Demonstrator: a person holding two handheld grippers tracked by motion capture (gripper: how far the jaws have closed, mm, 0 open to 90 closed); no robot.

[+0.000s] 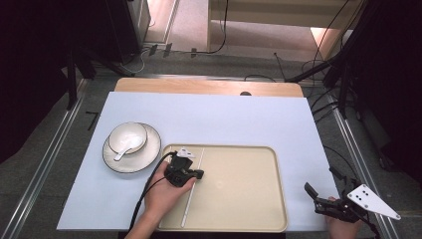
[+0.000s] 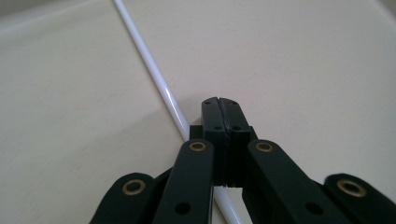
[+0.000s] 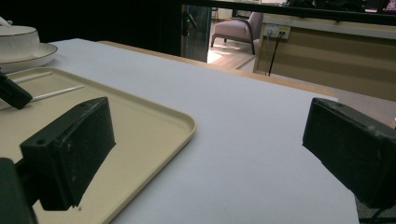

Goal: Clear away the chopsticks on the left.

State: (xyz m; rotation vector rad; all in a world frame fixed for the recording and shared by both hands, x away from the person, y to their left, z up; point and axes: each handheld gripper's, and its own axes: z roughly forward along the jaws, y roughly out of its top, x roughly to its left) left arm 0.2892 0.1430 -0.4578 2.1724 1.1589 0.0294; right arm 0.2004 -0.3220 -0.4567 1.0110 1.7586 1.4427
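Saw a pale blue sheet (image 1: 224, 119) laid over a wooden table (image 1: 209, 87), with wood left bare along the far edge. Found lots of open room on the far half of the sheet and on the strip to the right of the tray. Found a big beige tray (image 1: 278, 164) with rounded corners and a low rim, close to the near edge of the sheet. Noticed most of the tray floor bare, from the middle over to the right.

Spotted one thin white stick (image 1: 188, 204) lying flat in the left part of the tray, running from the far rim toward the near rim. Looked smooth, shiny and straight up close in the left gripper view.

Saw the left gripper (image 1: 191, 175), held in the left hand (image 1: 164, 196), low over the tray with its black jaws pressed together and nothing seen between them. Saw the stick pass just beside and under those jaws.

Saw the right gripper (image 1: 323, 183) near the right corner of the sheet, off the tray, jaws spread wide apart around nothing.

Found a white plate (image 1: 149, 154) with a dark rim just left of the tray. Saw a white bowl (image 1: 122, 133) on it, and a white spoon (image 1: 124, 152) resting in the bowl with its handle over the edge.
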